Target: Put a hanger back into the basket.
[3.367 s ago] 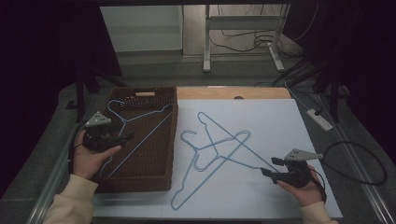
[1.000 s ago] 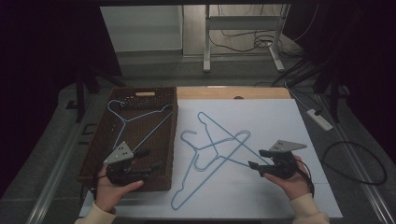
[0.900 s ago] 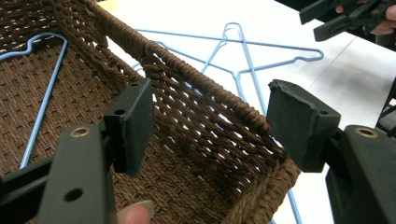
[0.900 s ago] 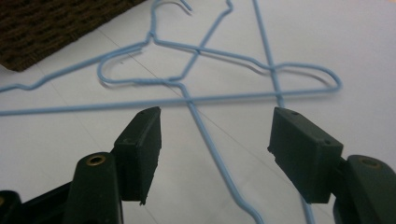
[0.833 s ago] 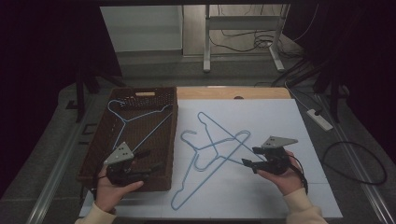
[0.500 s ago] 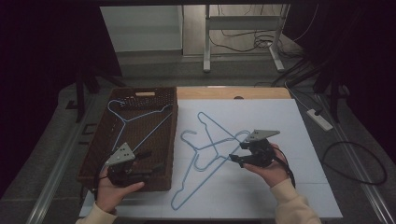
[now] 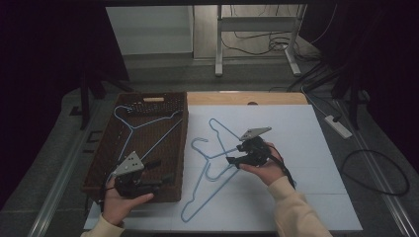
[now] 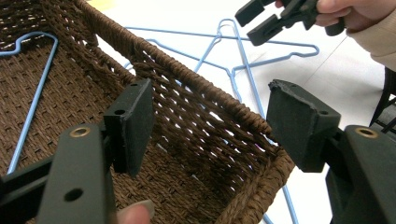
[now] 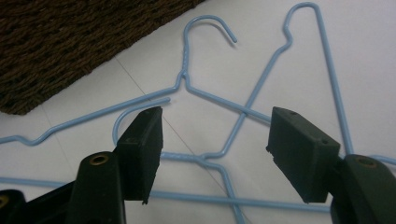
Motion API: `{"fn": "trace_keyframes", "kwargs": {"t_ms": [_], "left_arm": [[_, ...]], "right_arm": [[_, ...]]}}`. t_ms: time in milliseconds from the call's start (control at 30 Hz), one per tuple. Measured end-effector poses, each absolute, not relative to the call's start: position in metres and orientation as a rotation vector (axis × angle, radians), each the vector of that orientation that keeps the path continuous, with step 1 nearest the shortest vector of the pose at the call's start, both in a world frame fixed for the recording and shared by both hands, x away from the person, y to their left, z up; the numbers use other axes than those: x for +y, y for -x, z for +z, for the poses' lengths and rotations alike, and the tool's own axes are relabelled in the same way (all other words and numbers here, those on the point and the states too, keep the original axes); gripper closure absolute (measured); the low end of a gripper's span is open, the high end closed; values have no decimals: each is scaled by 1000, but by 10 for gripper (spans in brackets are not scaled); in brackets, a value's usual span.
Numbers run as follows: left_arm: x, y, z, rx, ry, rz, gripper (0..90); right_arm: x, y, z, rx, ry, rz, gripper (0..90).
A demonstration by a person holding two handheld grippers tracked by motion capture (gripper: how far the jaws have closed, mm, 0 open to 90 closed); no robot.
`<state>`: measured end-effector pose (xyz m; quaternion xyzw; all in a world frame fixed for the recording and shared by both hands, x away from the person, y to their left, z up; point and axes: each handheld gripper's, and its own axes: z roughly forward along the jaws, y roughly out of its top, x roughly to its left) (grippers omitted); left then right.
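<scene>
High view: we are seeing the right gripper (image 7: 233,161), jaws apart and empty, hovering over the blue hangers (image 7: 212,163) lying crossed on the white desk (image 7: 316,163). The left gripper (image 7: 160,180), jaws apart, is straddling the wicker basket's (image 7: 179,148) corner. The right gripper view is resolving the overlapping hooks (image 9: 210,28); the left gripper view is revealing another hanger (image 8: 32,88) inside the basket.

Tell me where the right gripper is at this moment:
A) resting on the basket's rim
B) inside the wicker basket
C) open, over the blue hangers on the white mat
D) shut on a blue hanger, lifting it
C: the right gripper has its jaws apart with nothing between them, above the crossed blue hangers lying on the white mat, beside the wicker basket.
</scene>
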<state>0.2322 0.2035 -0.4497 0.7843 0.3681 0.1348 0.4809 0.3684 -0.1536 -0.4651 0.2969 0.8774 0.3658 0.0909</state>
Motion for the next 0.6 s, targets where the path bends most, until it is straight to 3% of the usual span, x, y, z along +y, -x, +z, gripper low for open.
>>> {"fn": "trace_keyframes", "kwargs": {"t_ms": [600], "left_arm": [[203,-231,-450,894,-1917,329,332]], "right_arm": [[-95,-400,-487,2709,-871,1018,383]]}}
